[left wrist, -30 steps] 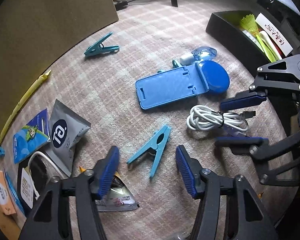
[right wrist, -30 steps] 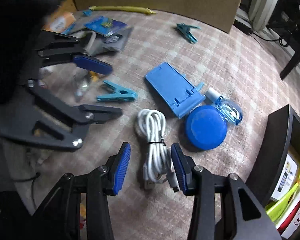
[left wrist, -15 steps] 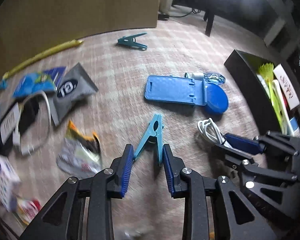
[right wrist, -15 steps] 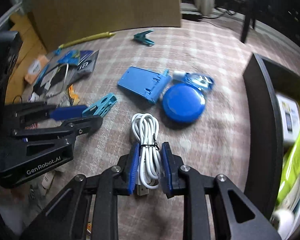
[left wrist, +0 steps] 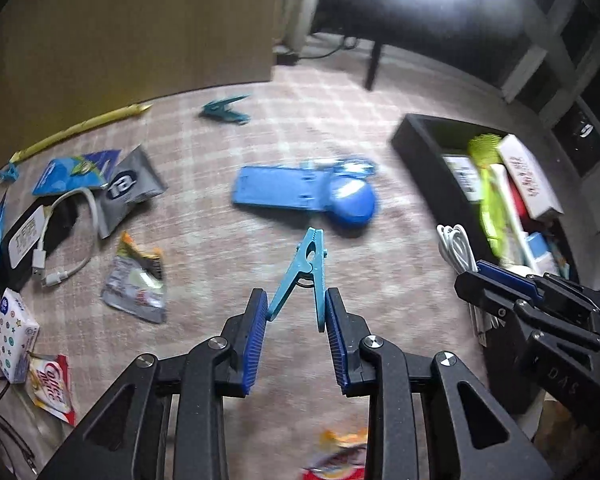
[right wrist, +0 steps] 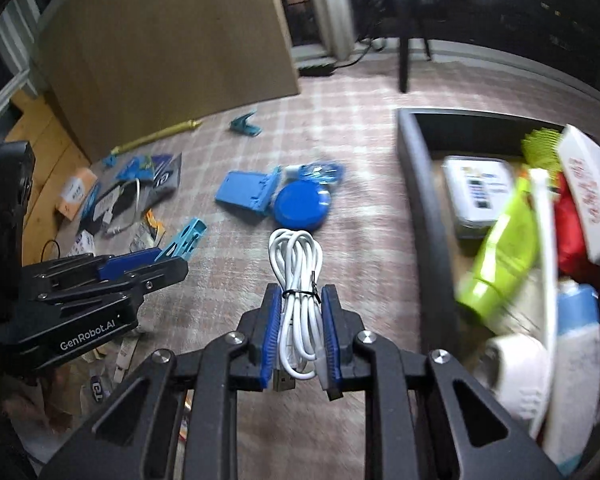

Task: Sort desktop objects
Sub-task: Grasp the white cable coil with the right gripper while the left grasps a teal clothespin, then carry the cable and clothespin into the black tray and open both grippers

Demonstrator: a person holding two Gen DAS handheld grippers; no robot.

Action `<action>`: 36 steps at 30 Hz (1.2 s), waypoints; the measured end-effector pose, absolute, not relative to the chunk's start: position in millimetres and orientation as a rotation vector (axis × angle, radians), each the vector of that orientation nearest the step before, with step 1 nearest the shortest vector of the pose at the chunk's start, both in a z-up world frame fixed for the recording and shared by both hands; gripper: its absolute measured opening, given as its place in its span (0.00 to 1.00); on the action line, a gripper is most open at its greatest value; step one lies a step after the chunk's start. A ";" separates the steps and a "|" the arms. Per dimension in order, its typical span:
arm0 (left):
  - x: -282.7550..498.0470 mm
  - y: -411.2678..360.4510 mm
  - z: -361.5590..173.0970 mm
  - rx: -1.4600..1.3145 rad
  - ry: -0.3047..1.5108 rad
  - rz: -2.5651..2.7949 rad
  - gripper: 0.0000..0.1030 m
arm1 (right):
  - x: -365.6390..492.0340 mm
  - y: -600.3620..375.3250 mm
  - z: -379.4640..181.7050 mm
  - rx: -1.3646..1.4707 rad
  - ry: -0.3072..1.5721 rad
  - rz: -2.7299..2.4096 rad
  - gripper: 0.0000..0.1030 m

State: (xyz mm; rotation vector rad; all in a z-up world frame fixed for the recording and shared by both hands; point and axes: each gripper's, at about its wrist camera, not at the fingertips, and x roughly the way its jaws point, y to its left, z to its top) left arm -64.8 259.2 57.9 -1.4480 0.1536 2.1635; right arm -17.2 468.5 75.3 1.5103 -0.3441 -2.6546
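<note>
- The left claw is clamped on the two splayed handles of a teal clothes peg, whose nose points away from the claw above the checked worktop; its jaws have just been closing onto it.
- Risk there: the pads squeeze the peg's own spring, so it may open, twist or spring out sideways.
- The right claw is clamped on a tied white cable bundle, its jaws having just closed on it; the loops stick out ahead and two plugs hang below the pads.
- Risk there: only the middle is pinched, so a loose loop or plug could snag the rim of the black tray just right of that claw.
- The tray already looks crowded, so a dropped cable might slide off the pile.
- The two claws sit close together and could knock each other.
- Writing: "GenRobot.AI" on the left claw's body; farther left of it, a packet seems to read "Coffee mate", though blurred.
</note>
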 end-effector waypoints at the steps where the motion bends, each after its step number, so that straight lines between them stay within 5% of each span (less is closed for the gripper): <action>1: -57.1 262.9 64.1 -1.438 0.155 2.155 0.27 | -12.7 474.9 78.5 1.509 -0.363 -2.665 0.20; 36: 23.5 513.0 113.7 -1.338 0.219 1.965 0.28 | 68.5 715.7 119.1 1.451 -0.497 -2.849 0.20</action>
